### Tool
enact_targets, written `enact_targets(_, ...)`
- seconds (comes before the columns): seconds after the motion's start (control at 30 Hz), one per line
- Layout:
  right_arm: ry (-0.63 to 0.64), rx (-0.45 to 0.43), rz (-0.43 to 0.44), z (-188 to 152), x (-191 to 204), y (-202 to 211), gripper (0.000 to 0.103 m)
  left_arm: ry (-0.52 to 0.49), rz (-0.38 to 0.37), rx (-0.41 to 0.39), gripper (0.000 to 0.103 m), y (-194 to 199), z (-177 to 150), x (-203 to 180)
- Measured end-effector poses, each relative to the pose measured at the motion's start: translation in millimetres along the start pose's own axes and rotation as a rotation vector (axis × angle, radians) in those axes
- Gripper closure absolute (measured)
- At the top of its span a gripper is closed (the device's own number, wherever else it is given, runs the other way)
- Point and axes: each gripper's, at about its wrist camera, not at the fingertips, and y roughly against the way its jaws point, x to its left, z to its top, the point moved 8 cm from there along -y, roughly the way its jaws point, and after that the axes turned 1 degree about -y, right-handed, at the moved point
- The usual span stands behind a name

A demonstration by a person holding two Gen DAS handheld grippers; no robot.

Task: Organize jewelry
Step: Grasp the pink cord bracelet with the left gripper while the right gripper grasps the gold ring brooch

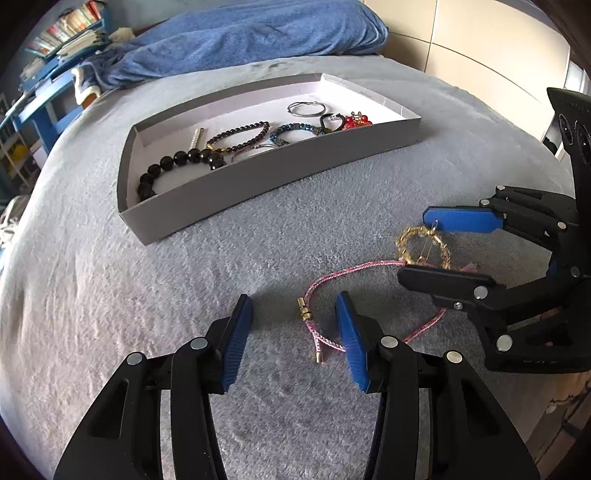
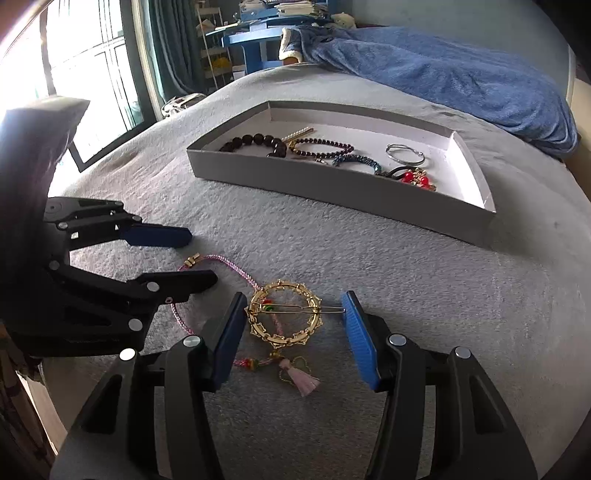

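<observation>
Left gripper: we see its jaws partly apart, astride the gold clasp of the pink cord bracelet; the pads do not press it.
Pink cord bracelet: we note a thin braided loop lying flat on the bed, gold barrel clasp, gold end cap; one end runs under the gold ring.
Gold ring ornament: we see an openwork gold circle crossed by a slim pin, with a pink tassel below; it lies on the bed.
Right gripper: jaws part open around the ornament; the left pad is at its rim, the right pad at the pin tip; we cannot tell whether they press.
Grey box: shallow, white inside; holds bead bracelets, a silver hoop, a red charm.
Bed: grey fleece cover, blue blanket behind.
Room: window, blue shelving.
</observation>
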Motion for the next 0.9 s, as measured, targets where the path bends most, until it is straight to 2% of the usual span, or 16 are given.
enact_targets(0.13,-0.018,-0.034,-0.005,8,-6,9,0.05,-0.009,0.002,-0.001,0.069,0,1,0)
enact_targets(0.23,-0.037,-0.056,-0.015,13,-14,15,0.05,-0.02,0.009,-0.009,0.087,2,2,1)
enact_targets(0.3,-0.055,-0.062,-0.028,14,-21,17,0.05,-0.02,0.017,-0.015,0.093,3,4,2)
enact_targets(0.53,-0.103,-0.047,-0.085,12,-47,15,0.05,0.027,0.013,-0.024,0.094,5,10,15)
enact_targets(0.7,-0.109,-0.034,-0.093,9,-52,11,0.05,0.029,-0.01,-0.013,0.094,4,10,13)
enact_targets(0.9,-0.11,-0.024,-0.094,8,-51,6,0.05,0.014,0.003,0.011,0.088,-4,6,9)
